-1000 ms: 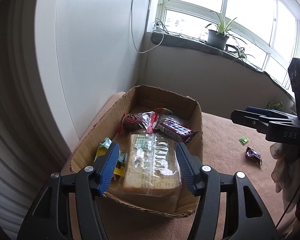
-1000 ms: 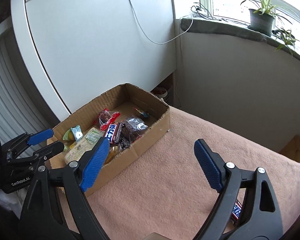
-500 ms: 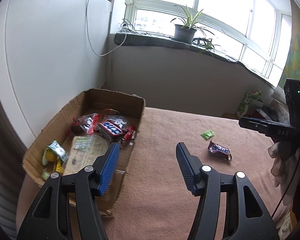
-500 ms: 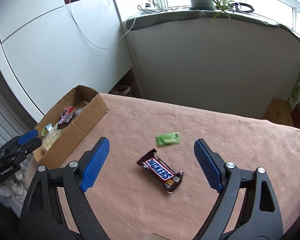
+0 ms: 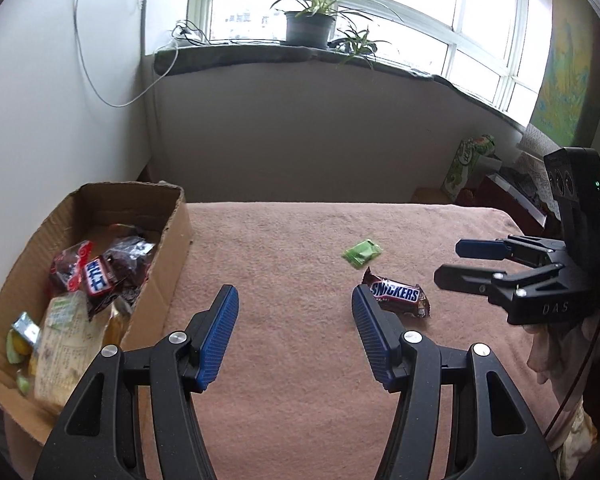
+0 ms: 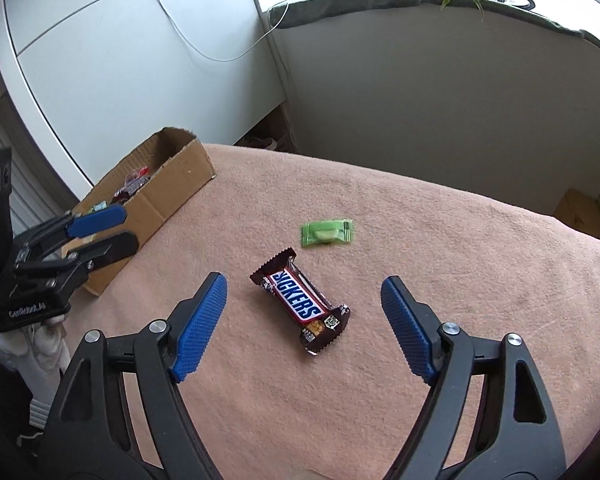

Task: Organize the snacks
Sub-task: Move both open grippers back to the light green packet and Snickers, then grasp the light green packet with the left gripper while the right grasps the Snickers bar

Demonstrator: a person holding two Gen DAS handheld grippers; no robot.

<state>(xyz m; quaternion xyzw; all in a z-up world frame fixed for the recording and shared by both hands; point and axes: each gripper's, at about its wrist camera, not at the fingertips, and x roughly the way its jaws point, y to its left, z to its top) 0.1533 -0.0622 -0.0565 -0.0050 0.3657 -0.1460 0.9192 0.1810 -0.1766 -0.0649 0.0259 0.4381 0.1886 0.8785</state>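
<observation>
The Snickers (image 6: 302,301) lies flat on the pink cloth (image 6: 440,240), framed between the spread fingers of the right gripper (image 6: 303,330), whose jaws are closing with the bar between them but no pad on it yet. The bar runs from about 11 to 5 o'clock in the right wrist view, so I would roll the wrist a little until the pads face its long sides, then come down so the tips reach the cloth before pinching. Grip the middle, not the crimped ends, which would likely slip. The green candy (image 6: 327,232) sits just beyond at 12 o'clock, apart from the bar; keep the far fingertip from dragging it. The left gripper (image 5: 292,334) is apart and empty, beside the box (image 5: 172,264) at its 9 o'clock, where this bar probably belongs.
</observation>
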